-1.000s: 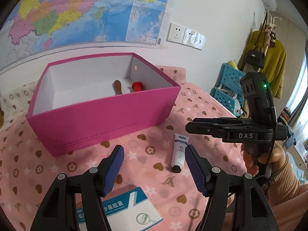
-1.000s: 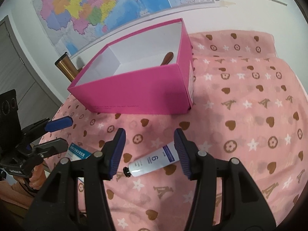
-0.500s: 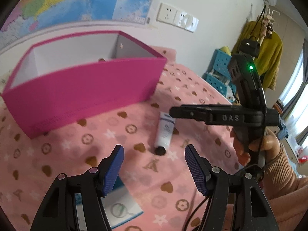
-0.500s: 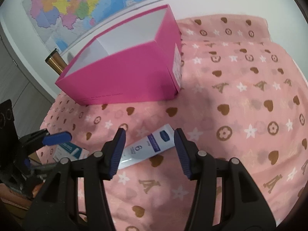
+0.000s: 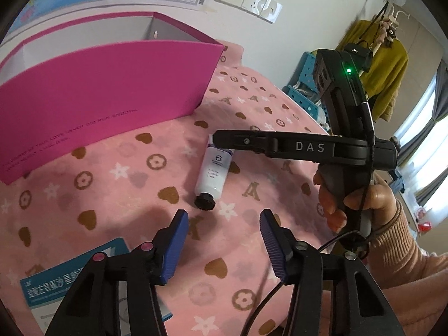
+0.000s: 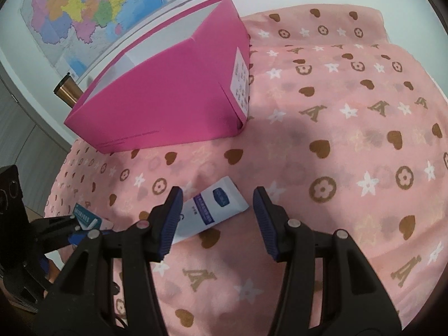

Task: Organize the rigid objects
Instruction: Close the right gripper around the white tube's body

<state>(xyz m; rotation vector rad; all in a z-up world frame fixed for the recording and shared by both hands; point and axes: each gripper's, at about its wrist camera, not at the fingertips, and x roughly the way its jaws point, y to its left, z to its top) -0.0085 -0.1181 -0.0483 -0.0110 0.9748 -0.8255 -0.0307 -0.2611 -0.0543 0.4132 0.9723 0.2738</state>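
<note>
1 white tube [image 5: 213, 172] with a black cap, a blue band and a printed 6 lies flat on the pink patterned cloth [image 5: 134, 184], near the front of 1 magenta box [image 5: 106, 95]. The right tongs [image 6: 217, 218] stand wide, empty, straddling the tube's flat end. The left tongs [image 5: 222, 240] are also wide and empty, just short of its cap. 1 teal-and-white carton [image 5: 58, 280] lies beside the left tongs.

A home bedroom — hung clothes [image 5: 383, 64], wall map [image 6: 84, 8], patterned pink blanket [image 6: 350, 128].
</note>
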